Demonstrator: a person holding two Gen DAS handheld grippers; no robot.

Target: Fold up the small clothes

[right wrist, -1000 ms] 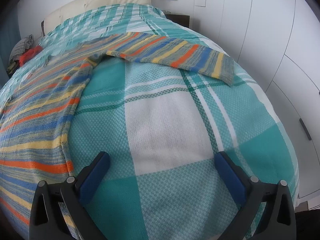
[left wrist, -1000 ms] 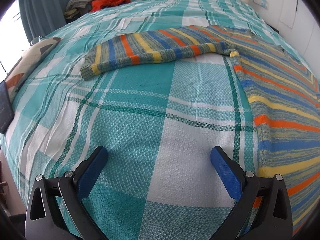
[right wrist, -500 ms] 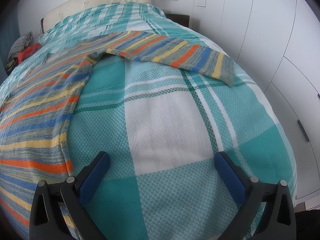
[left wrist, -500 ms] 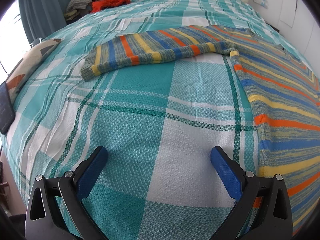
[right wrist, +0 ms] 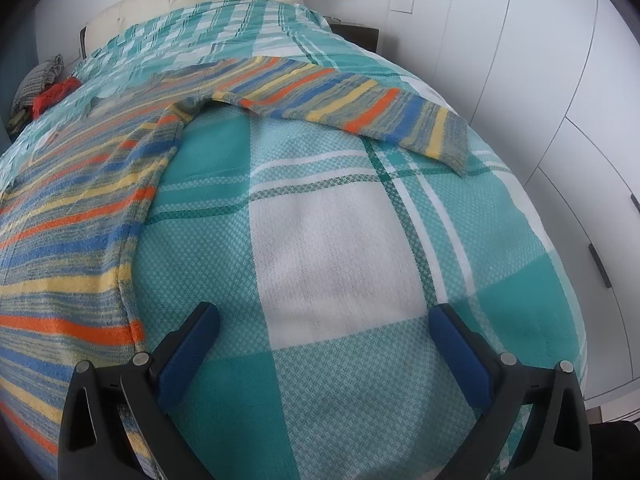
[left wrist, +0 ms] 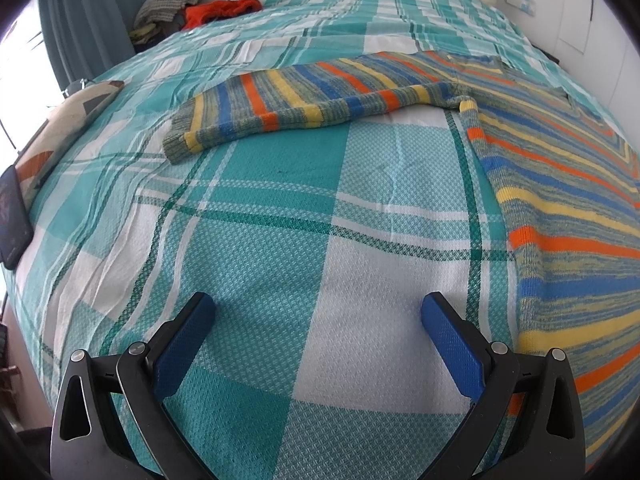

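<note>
A striped knit sweater in blue, orange, yellow and grey lies flat on the bed. In the left wrist view its body (left wrist: 568, 216) fills the right side and one sleeve (left wrist: 304, 104) stretches left. In the right wrist view the body (right wrist: 72, 216) fills the left side and the other sleeve (right wrist: 360, 112) stretches right. My left gripper (left wrist: 318, 320) is open and empty above the bedspread, left of the sweater's edge. My right gripper (right wrist: 324, 328) is open and empty, just right of the sweater's other edge.
The bed has a teal and white plaid bedspread (left wrist: 280, 240). A pile of grey and red clothes (left wrist: 200, 8) lies at the far left corner. A patterned cushion (left wrist: 60, 128) and a dark phone (left wrist: 14, 216) sit at the left edge. White wardrobe doors (right wrist: 560, 80) stand to the right.
Both grippers have shifted very slightly over the bed; the view is almost the same. Both stay open and the sweater has not moved.
</note>
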